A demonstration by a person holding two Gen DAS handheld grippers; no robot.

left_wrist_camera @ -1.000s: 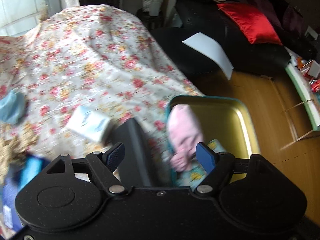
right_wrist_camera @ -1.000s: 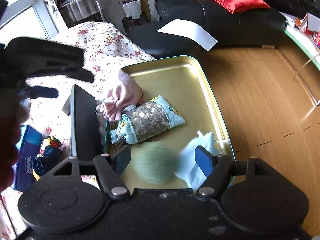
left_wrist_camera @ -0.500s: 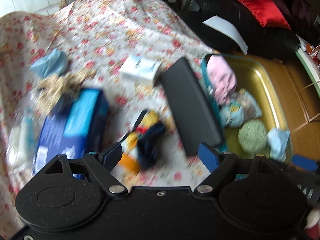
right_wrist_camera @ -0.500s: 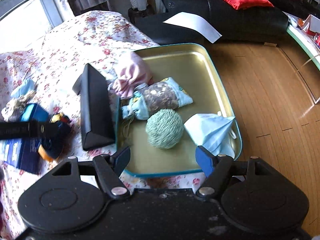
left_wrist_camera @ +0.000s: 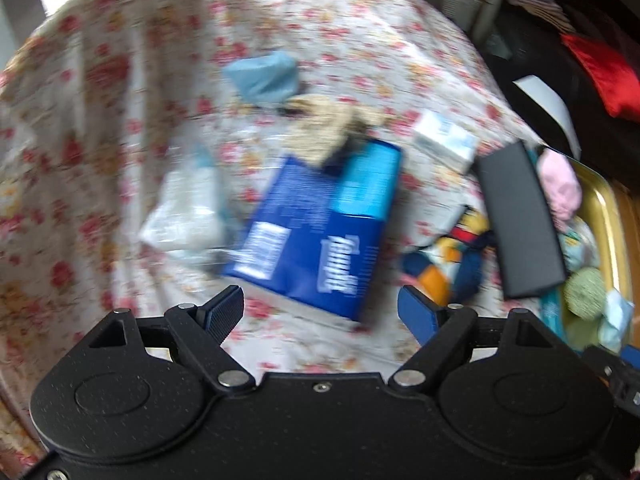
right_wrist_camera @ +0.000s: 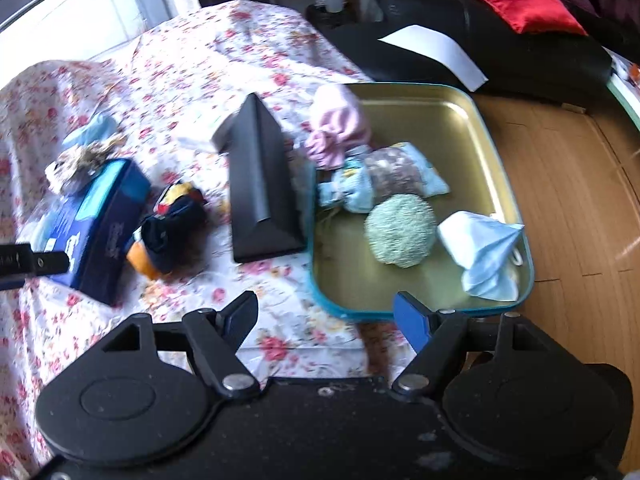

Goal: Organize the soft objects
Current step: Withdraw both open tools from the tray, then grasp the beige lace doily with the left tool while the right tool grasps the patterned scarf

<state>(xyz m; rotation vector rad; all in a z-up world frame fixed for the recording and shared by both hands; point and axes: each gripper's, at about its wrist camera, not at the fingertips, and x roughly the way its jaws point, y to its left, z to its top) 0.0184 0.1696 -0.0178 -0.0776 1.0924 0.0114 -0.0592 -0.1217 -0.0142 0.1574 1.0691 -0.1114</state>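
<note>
A gold tray (right_wrist_camera: 452, 120) with a teal rim holds a pink pouch (right_wrist_camera: 340, 124), a patterned bean bag (right_wrist_camera: 392, 176), a green knitted ball (right_wrist_camera: 400, 230) and a light blue cloth (right_wrist_camera: 484, 252). On the floral cloth lie a navy and orange soft toy (right_wrist_camera: 168, 228) (left_wrist_camera: 448, 256), a beige knitted piece (left_wrist_camera: 320, 128) and a blue cloth (left_wrist_camera: 264, 76). My left gripper (left_wrist_camera: 320, 310) is open and empty above the blue box (left_wrist_camera: 324, 228). My right gripper (right_wrist_camera: 326, 318) is open and empty, near the tray's front edge.
A black triangular case (right_wrist_camera: 260, 184) lies beside the tray's left rim. A white small box (left_wrist_camera: 444, 140) and a clear plastic packet (left_wrist_camera: 184, 208) lie on the cloth. Beyond are a black sofa (right_wrist_camera: 500, 52) with a red cushion (right_wrist_camera: 516, 0) and wooden floor (right_wrist_camera: 580, 200).
My left gripper has swung left from the tray over the blue box. My right gripper let the green ball drop into the tray and has pulled back and left.
</note>
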